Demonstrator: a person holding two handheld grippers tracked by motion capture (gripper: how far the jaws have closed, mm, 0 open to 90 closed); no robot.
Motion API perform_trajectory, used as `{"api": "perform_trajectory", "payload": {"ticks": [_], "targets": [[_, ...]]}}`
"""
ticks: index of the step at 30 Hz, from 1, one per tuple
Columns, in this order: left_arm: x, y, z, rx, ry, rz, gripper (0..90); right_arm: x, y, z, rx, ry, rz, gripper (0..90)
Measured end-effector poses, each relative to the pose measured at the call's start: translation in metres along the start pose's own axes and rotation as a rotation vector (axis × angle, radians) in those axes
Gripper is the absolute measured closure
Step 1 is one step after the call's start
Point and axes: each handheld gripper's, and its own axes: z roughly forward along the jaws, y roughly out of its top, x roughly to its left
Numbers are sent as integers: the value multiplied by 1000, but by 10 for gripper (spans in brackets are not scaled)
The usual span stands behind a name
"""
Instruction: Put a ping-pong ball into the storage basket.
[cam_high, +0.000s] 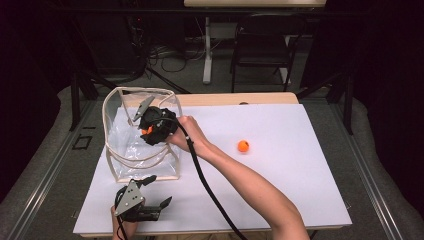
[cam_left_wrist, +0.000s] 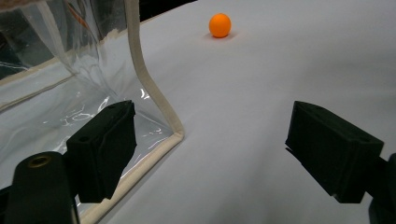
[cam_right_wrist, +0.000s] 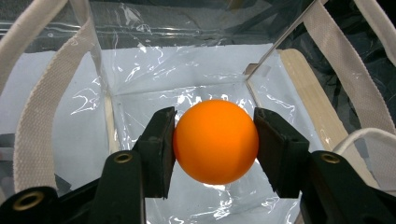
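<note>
A clear plastic bag (cam_high: 120, 145) with cream fabric trim stands open at the table's left. My right gripper (cam_high: 148, 131) hovers over the bag's mouth, shut on an orange ball (cam_high: 147, 130). In the right gripper view the ball (cam_right_wrist: 215, 141) sits between the two black jaws, above the bag's clear bottom (cam_right_wrist: 154, 74). A second orange ball (cam_high: 243, 146) lies on the white table to the right, also seen far off as a small ball (cam_left_wrist: 219, 25) in the left gripper view. My left gripper (cam_high: 159, 191) rests open near the front edge, beside the bag's corner (cam_left_wrist: 175, 135).
The white tabletop (cam_high: 280, 185) spreads wide to the right of the bag. The bag's cream handles (cam_right_wrist: 32, 107) hang at both sides of the opening. A dark chair (cam_high: 262, 45) and a table leg (cam_high: 207, 50) stand beyond the far edge.
</note>
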Motion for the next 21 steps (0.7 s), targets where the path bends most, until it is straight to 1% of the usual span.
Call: {"api": "perform_trajectory", "payload": {"ticks": [3,6,7,8,9,10,11,12,14,15,17,20,21], "targets": [[1,0,0,1,1,-1,157,-1,0,0,4,-12,9,453],[0,0,-1,-2,2,0,157,-2,-1,-1,4,-15,9,433],[0,0,-1,-1,-1,2,157,-2,-1,-1,9,-19,18,371],[0,0,-1,-1,-1,2,157,-2,-2,-2,4,-21,23,348],[0,0,0,-1,1,1,157,-2,-2,-2,4,-21,23,348],[0,0,0,1,1,-1,157,-3,-2,-3,-2,-19,32,320],[1,0,-1,-1,0,-1,157,-5,-4,-6,-21,-24,55,235],[1,0,-1,-1,0,-1,157,-6,-4,-8,-31,-29,60,212],[1,0,-1,-2,0,-1,157,-10,-7,-13,-59,-13,83,183],[0,0,-1,-1,3,0,157,-10,-7,-13,-59,-13,83,183],[0,0,-1,-1,1,1,157,-12,-9,-17,-71,-4,96,150],[0,0,0,3,1,3,157,-16,-13,-26,-90,12,115,140],[0,0,0,3,1,3,157,-16,-13,-26,-90,12,115,140]]}}
